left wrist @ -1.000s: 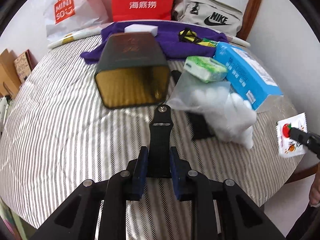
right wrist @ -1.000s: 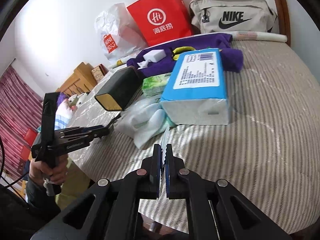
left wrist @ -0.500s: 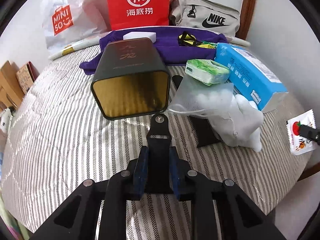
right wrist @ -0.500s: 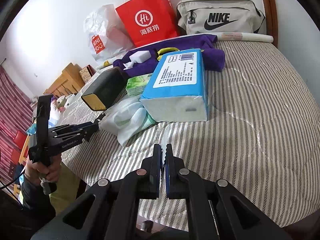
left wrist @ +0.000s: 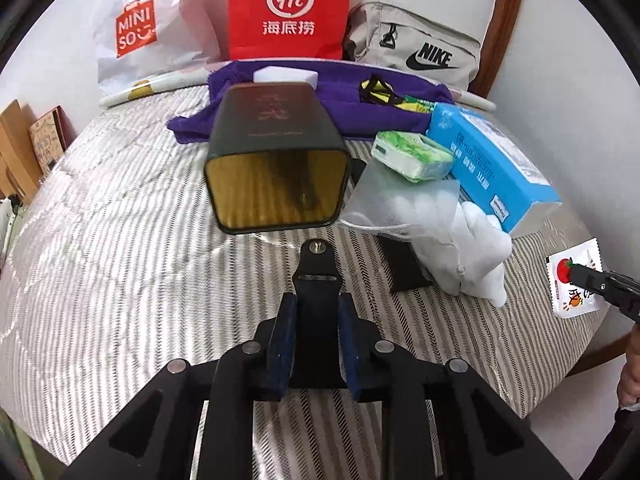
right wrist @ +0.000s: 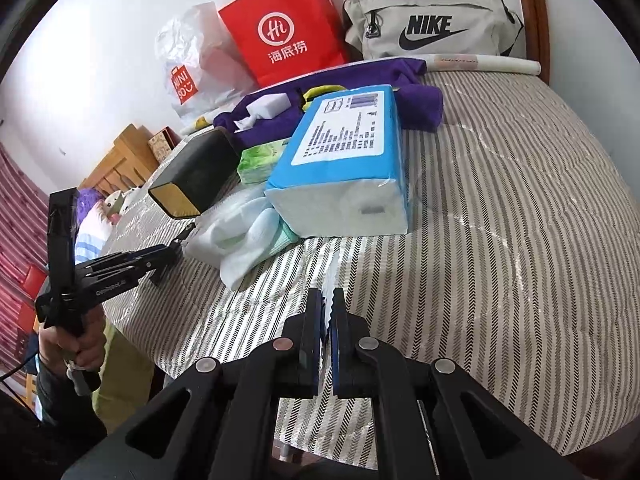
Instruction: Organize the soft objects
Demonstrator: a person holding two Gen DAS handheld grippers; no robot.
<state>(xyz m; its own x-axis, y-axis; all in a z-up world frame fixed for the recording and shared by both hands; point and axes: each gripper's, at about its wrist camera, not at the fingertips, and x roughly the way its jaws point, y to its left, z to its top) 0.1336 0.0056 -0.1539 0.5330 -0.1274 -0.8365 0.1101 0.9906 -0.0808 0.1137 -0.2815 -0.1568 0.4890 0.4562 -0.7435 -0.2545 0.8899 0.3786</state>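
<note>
Left gripper (left wrist: 316,340): we see its blue-padded fingers (left wrist: 280,344) clamped on a flat black strap-like piece with a metal stud (left wrist: 316,276), low centre of the left wrist frame, tip pointing up-frame. Right gripper (right wrist: 326,320): fingers (right wrist: 312,320) pressed together on a thin white sachet with a serrated edge (right wrist: 332,276), seen edge-on low centre of the right wrist frame; in the left wrist frame the same sachet (left wrist: 576,280) shows at right edge with a red tomato print.

Just above the strap's tip in the left wrist frame lies a dark green square tin with gold inside (left wrist: 276,164), on its side, open mouth facing us. Right of it: a clear mesh drawstring pouch of white cotton balls (left wrist: 404,208), touching a bundle of white socks (left wrist: 476,256). A small black flat pouch (left wrist: 404,272) pokes out under them. A green tissue pack (left wrist: 416,152) rests on top of the mesh pouch, against a large blue tissue pack (left wrist: 496,168).

All on a desk with a grey-white striped cloth (left wrist: 120,240). Farther up-frame: a purple towel (left wrist: 340,100) with a white sponge block (left wrist: 286,76) on it, then a red paper bag (left wrist: 288,8), a white Miniso plastic bag (left wrist: 140,36) and a beige Nike bag (left wrist: 420,52) along the wall.
</note>
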